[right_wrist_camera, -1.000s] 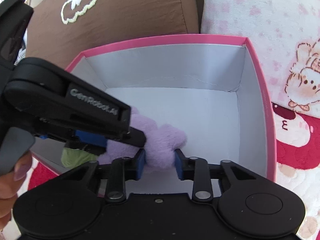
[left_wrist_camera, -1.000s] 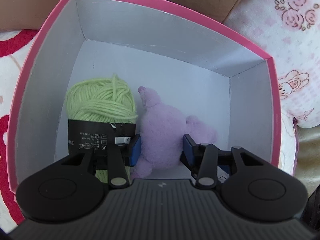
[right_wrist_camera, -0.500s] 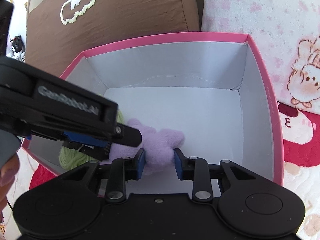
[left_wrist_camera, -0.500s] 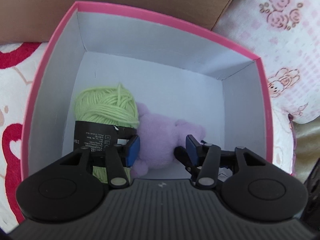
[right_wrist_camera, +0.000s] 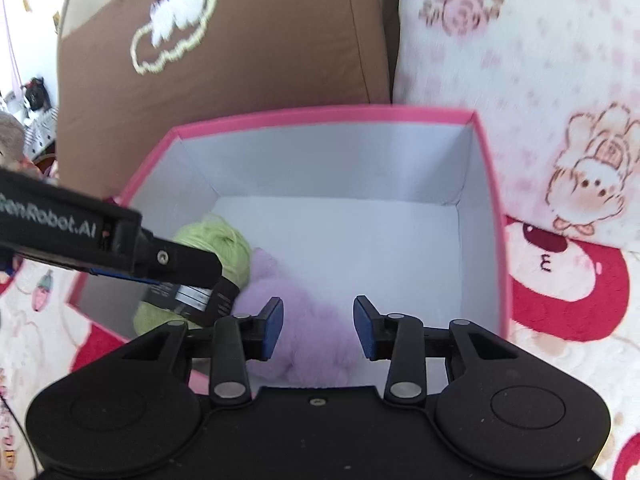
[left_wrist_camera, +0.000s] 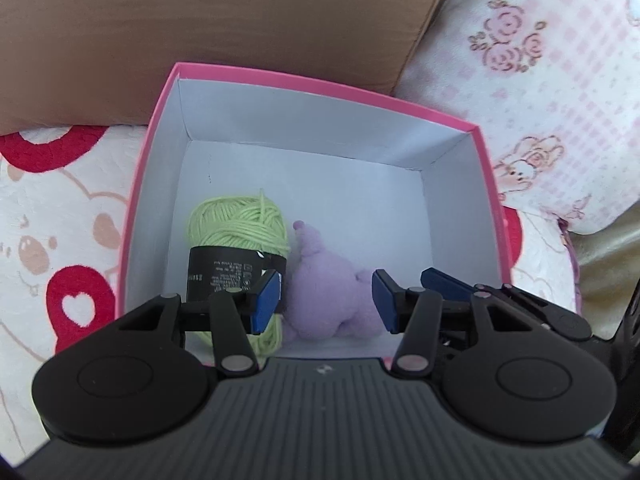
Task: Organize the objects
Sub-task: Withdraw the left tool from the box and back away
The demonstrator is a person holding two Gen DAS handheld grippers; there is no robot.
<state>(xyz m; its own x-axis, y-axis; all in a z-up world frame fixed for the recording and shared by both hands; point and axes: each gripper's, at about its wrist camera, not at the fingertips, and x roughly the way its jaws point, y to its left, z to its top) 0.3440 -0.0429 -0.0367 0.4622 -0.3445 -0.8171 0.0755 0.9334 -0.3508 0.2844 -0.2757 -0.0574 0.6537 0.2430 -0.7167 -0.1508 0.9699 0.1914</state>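
Observation:
A pink box (left_wrist_camera: 328, 84) with a white inside holds a green yarn ball (left_wrist_camera: 236, 232) with a black label and a purple plush toy (left_wrist_camera: 324, 300) beside it on the right. My left gripper (left_wrist_camera: 326, 300) is open above the near edge of the box, its jaws apart over the plush. My right gripper (right_wrist_camera: 318, 328) is open and empty above the plush toy (right_wrist_camera: 308, 340). The yarn ball (right_wrist_camera: 216, 248) and the box (right_wrist_camera: 320, 114) also show in the right wrist view, with the left gripper's finger (right_wrist_camera: 172, 260) crossing over the yarn.
A brown cushion (left_wrist_camera: 200, 32) stands behind the box. A pink floral pillow (left_wrist_camera: 540, 80) lies at the back right. A white blanket with red hearts (left_wrist_camera: 48, 240) lies under and around the box.
Both grippers have let go of the plush toy, opened, and pulled back and up from the box. The plush now lies on the box floor next to the yarn.

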